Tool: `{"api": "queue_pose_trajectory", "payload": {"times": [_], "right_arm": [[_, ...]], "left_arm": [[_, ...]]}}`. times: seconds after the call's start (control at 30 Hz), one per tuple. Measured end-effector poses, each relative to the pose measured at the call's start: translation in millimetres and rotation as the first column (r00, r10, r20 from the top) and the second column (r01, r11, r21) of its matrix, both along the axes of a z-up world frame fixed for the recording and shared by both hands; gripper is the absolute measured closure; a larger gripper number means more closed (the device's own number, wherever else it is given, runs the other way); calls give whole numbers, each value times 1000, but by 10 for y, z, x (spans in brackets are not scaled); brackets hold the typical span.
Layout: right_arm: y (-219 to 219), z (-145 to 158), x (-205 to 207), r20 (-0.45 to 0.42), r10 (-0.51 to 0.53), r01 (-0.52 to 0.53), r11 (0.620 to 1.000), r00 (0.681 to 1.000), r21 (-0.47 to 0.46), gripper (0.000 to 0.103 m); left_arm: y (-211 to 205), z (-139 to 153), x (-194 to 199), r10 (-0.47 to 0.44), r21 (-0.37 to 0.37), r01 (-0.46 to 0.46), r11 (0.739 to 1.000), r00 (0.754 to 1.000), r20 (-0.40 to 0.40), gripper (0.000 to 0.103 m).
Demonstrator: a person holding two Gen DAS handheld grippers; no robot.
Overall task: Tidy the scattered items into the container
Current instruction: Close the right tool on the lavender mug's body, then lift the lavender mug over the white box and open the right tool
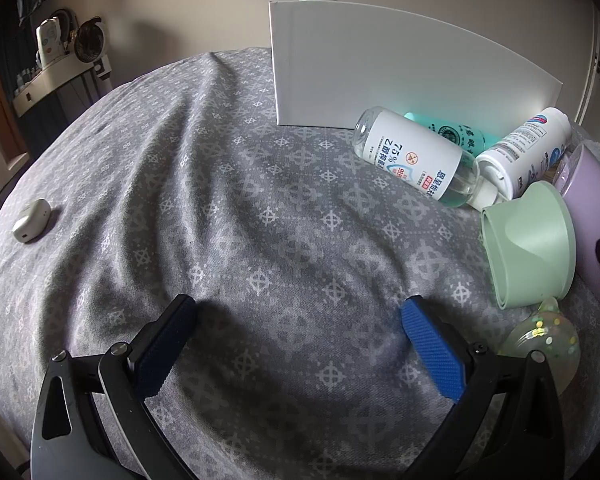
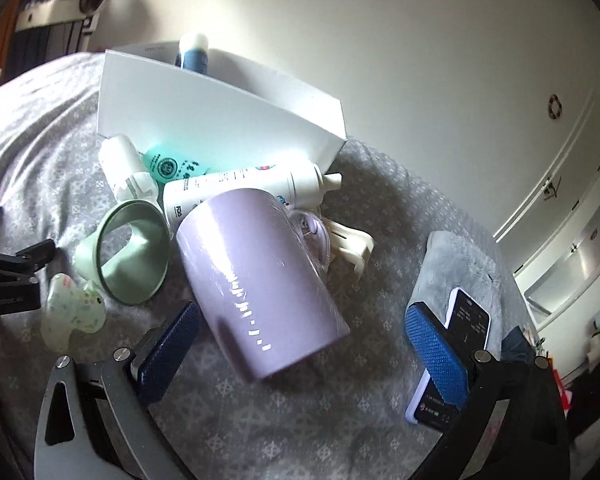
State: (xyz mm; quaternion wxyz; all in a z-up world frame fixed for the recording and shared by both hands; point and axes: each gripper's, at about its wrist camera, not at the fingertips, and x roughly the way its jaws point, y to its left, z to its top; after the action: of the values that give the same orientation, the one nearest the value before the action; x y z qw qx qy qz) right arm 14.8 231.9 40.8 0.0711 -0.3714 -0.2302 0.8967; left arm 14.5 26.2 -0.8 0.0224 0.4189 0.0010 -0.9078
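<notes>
The left tongs (image 1: 298, 326) are built from black angular arms with triangular cut-outs, joined by round silver screws. Each finger is faced with a blue pad (image 1: 432, 350) of knurled, diamond-patterned texture. The right tongs (image 2: 302, 332) are made alike: black frame, silver screw heads, blue textured pads (image 2: 436, 350).

Grey patterned bedspread (image 1: 228, 208) under lilac mug (image 2: 260, 288), bottles, white box (image 1: 400, 76).

Dim, soft shadows, fisheye-warped edges
</notes>
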Motion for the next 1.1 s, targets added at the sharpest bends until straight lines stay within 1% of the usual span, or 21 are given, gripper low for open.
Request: {"api": "queue_pose_trajectory", "payload": {"times": [0.07, 0.1, 0.17, 0.23, 0.27, 0.3, 0.37, 0.43, 0.47, 0.5, 0.6, 0.67, 0.77, 0.93, 1.07, 1.1], "right_arm": [[-95, -26, -116, 64, -1, 2, 1000, 998, -18, 0], [-116, -64, -209, 112, 8, -6, 1000, 994, -21, 0], [-118, -220, -409, 201, -7, 2, 1000, 980, 25, 0], [-131, -372, -516, 254, -39, 21, 997, 966, 76, 0], [-107, -421, -547, 271, -47, 27, 997, 961, 76, 0], [-70, -444, -560, 279, -46, 31, 998, 959, 57, 0], [-13, -426, -573, 280, -40, 35, 999, 959, 22, 0], [27, -421, -560, 283, -31, 30, 1000, 959, 7, 1], [29, -416, -537, 283, -21, 23, 1000, 959, -4, 7], [25, -408, -524, 282, -15, 19, 1000, 959, -10, 8], [36, -397, -432, 268, 8, 8, 998, 963, -57, 12], [84, -380, -369, 261, 6, 16, 997, 965, -82, 12], [136, -273, -248, 216, -10, 32, 995, 976, -99, 12], [134, 157, -46, 67, -30, 39, 991, 997, -130, 12], [127, 572, -101, -59, -40, 31, 988, 997, -150, 12], [42, 695, -58, -88, -42, 28, 988, 995, -152, 12]], "left_arm": [[-1, -1, 2, 0, 0, 0, 1000, 1000, 0, 0], [-1, -1, 2, 0, -1, 0, 1000, 1000, 0, 0], [1, -1, 1, 0, -1, 0, 1000, 1000, 0, 0], [1, -3, 4, 0, -1, 0, 1000, 1000, 0, 0], [1, -3, 6, 0, -1, 0, 1000, 1000, 0, 0], [3, -3, 6, 0, -1, 0, 1000, 1000, 0, 0], [3, -5, 8, 0, -1, 0, 1000, 1000, 0, 0], [0, -9, 0, 0, -2, 0, 1000, 1000, 0, 0], [-4, -8, -3, 0, -3, 0, 1000, 1000, 0, 0], [-9, -7, -4, 0, -3, 0, 1000, 1000, 0, 0], [-6, -9, -2, 0, -3, 0, 1000, 1000, 0, 0], [-5, -10, 0, 0, -3, 0, 1000, 1000, -1, 0], [-4, -11, 0, 0, -3, 0, 1000, 1000, -1, 0], [-1, -14, 6, 0, -4, 0, 1000, 1000, -1, 0], [1, -15, 7, 0, -3, 0, 1000, 1000, -1, 0], [-6, -14, 6, 0, -1, 0, 1000, 1000, -1, 0]]}}
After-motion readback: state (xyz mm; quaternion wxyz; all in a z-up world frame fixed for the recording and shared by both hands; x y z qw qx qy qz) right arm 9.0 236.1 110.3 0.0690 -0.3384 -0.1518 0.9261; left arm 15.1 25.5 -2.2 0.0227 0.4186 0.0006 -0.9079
